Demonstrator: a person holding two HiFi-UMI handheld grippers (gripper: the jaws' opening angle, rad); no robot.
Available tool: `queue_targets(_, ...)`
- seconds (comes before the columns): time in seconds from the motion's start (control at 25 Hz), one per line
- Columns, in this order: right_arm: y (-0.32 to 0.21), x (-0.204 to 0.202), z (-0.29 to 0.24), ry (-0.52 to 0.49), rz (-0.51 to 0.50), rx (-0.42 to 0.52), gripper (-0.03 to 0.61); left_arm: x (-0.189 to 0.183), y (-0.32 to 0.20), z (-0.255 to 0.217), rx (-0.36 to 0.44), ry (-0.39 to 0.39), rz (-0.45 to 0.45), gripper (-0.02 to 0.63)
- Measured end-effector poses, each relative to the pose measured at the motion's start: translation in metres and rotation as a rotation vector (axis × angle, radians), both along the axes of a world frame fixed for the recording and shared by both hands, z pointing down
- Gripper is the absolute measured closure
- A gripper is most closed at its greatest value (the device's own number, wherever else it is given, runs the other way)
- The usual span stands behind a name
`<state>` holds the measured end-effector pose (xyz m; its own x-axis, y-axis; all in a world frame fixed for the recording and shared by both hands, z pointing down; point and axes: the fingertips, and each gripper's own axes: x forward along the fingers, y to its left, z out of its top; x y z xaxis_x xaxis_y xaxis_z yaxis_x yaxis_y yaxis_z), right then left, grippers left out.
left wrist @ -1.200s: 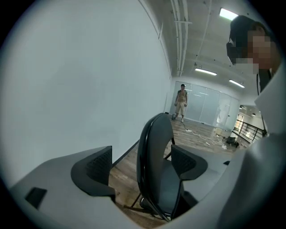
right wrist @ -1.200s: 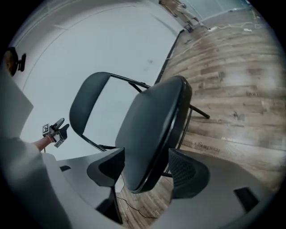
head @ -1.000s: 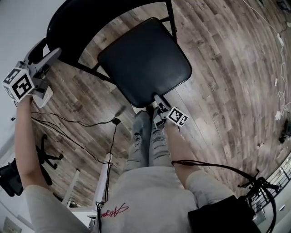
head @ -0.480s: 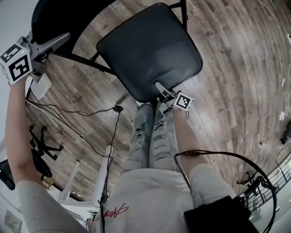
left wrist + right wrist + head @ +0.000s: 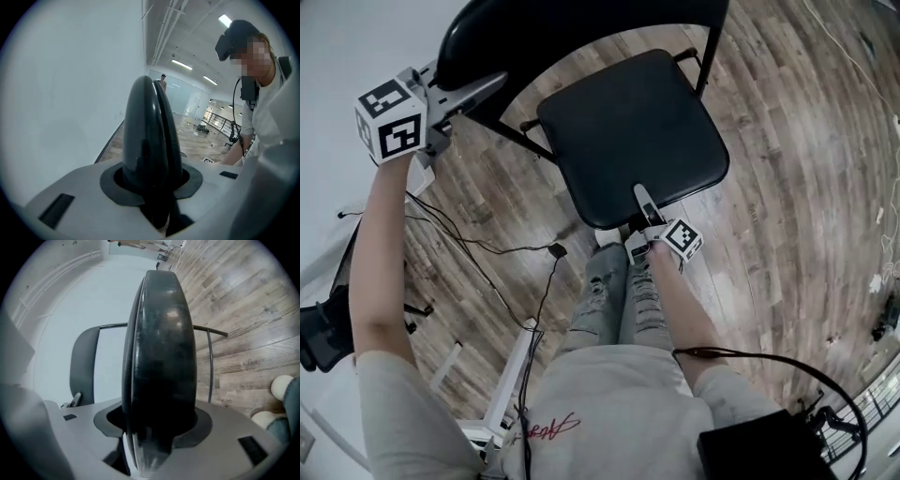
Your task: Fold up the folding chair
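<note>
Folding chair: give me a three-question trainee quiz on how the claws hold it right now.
1. Which part sits between the left claw's jaws? A backrest; B leg; C cable.
2. True or false: the right claw straddles a chair leg.
3. Is the seat folded up against the backrest yet?
Key: 1 A; that claw is closing on it. 2 False; it is closing on the seat's front edge. 3 No; the seat lies flat, open.
</note>
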<state>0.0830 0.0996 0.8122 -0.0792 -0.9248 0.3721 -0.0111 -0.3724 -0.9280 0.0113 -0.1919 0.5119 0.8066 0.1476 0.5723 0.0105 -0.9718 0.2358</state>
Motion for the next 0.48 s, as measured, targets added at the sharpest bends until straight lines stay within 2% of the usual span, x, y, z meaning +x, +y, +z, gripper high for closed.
queue_targets(0.16, -0.062, -0.005, -0.042, -0.016, 0.023, -0.224, 0.325, -0.008, -0.012, -0.022, 0.068, 0.017, 0.007, 0.48)
queue_targets(0.24, -0.087, -0.001, -0.064, -0.01, 0.022, -0.298, 0.332, -0.007, -0.015, -0.03, 0.082, 0.008, 0.003, 0.485)
queue_targets(0.36, -0.127, 0.007, -0.097, -0.018, 0.009, -0.353, 0.352, -0.002, -0.022, -0.041, 0.098, -0.005, -0.005, 0.485)
queue_targets(0.48, -0.175, 0.008, -0.129, -0.023, -0.012, -0.355, 0.379, -0.002, -0.031, -0.05, 0.121, -0.014, -0.002, 0.486)
